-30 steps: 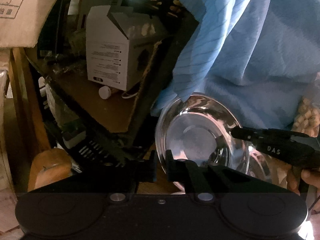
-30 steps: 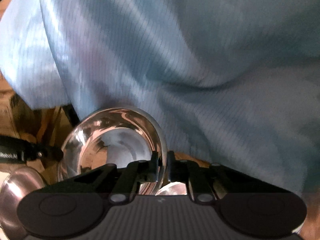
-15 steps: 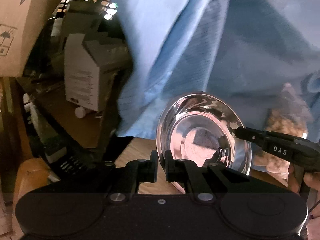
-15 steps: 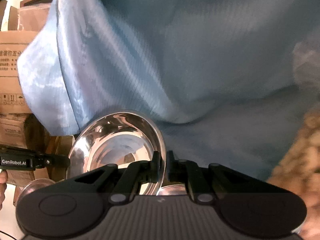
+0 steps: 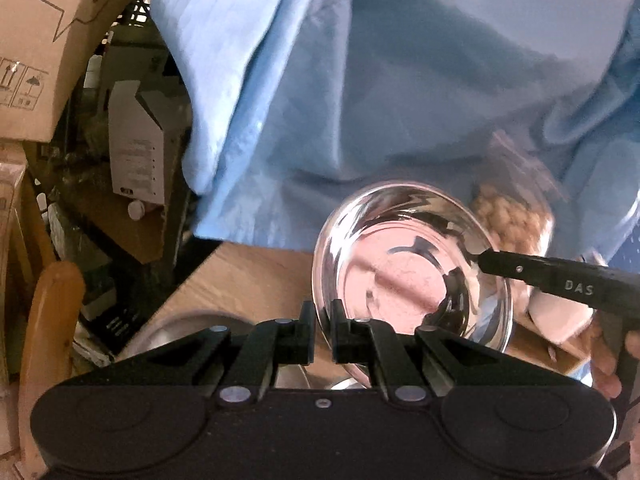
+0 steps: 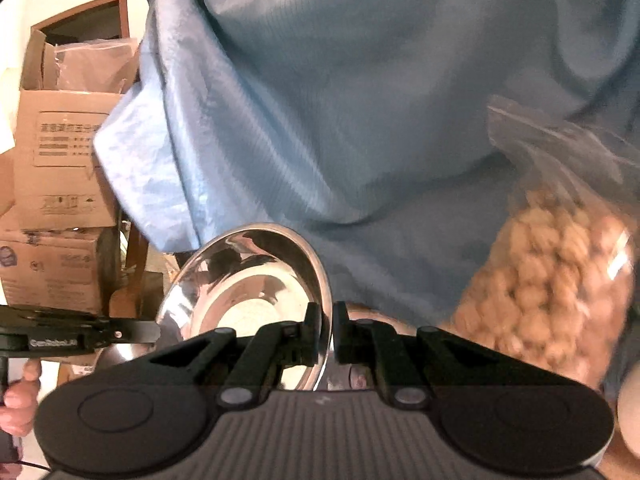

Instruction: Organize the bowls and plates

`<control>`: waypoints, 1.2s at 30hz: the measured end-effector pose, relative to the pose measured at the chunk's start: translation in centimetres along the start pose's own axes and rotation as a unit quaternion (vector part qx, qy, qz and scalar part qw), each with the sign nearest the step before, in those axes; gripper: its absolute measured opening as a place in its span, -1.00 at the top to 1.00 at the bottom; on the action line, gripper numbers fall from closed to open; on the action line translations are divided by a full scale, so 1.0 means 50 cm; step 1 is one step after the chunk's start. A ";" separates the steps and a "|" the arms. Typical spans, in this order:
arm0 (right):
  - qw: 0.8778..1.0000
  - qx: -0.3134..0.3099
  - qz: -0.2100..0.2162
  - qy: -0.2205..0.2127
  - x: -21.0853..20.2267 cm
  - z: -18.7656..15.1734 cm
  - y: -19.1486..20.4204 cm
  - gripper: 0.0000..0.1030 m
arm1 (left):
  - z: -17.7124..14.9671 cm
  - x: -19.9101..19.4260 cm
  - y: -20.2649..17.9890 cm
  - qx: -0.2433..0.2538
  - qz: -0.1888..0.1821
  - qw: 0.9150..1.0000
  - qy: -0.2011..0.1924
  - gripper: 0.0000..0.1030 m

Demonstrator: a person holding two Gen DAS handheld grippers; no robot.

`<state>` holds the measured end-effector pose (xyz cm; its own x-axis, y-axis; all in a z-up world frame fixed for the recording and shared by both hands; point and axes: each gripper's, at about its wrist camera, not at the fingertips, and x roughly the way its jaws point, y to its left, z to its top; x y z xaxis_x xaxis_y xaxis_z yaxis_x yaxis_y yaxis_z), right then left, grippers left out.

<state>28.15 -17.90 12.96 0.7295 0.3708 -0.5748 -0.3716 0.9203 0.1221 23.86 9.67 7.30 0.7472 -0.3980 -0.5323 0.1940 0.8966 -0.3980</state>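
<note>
a steel bowl (image 5: 412, 276) is held tilted above the wooden table (image 5: 240, 276), its rim pinched on opposite sides by the left gripper (image 5: 323, 320) and right gripper (image 6: 326, 326), before a blue garment (image 6: 360, 100).

From each wrist we look close along our fingers, tilted downward, facing each other. Both views share the steel bowl (image 5: 412, 280) (image 6: 248, 280): two o'clock left, ten o'clock right.

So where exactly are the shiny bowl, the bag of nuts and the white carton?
steel bowl (image 5: 404, 280), left wrist view, inside bottom.
bag of nuts (image 6: 552, 280), right wrist view, the nuts inside.
white carton (image 5: 138, 152), left wrist view, printed side.
</note>
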 end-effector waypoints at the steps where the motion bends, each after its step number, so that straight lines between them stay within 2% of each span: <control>1: 1.000 0.001 -0.001 0.000 -0.015 -0.009 0.001 0.86 | -0.008 -0.004 -0.004 0.001 -0.002 1.000 0.002 0.88; 8: 0.999 0.036 0.008 0.010 -0.063 -0.071 -0.003 0.86 | -0.060 -0.022 -0.021 0.001 -0.021 1.000 0.022 0.88; 13: 0.998 0.054 0.011 0.008 -0.106 -0.127 -0.022 0.86 | -0.098 -0.034 -0.053 0.022 -0.010 0.999 0.026 0.88; 16: 0.997 0.071 0.019 0.016 -0.115 -0.142 -0.044 0.86 | -0.111 -0.038 -0.060 0.020 -0.018 0.999 0.035 0.88; 20: 0.995 0.090 0.037 0.033 -0.110 -0.148 -0.065 0.86 | -0.123 -0.030 -0.054 0.005 -0.013 0.999 0.050 0.88; 31: 0.994 0.076 0.058 0.059 -0.084 -0.152 -0.064 0.86 | -0.139 -0.068 -0.063 0.000 0.009 0.999 0.048 0.87; 36: 0.991 0.094 0.067 0.075 -0.079 -0.166 -0.067 0.86 | -0.155 -0.079 -0.050 -0.028 0.006 0.998 0.062 0.87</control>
<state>21.74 -23.50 8.10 0.5830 0.4810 -0.6548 -0.3353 0.8765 0.3453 15.48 7.49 4.63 0.6640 -0.4116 -0.6242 0.1468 0.8904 -0.4309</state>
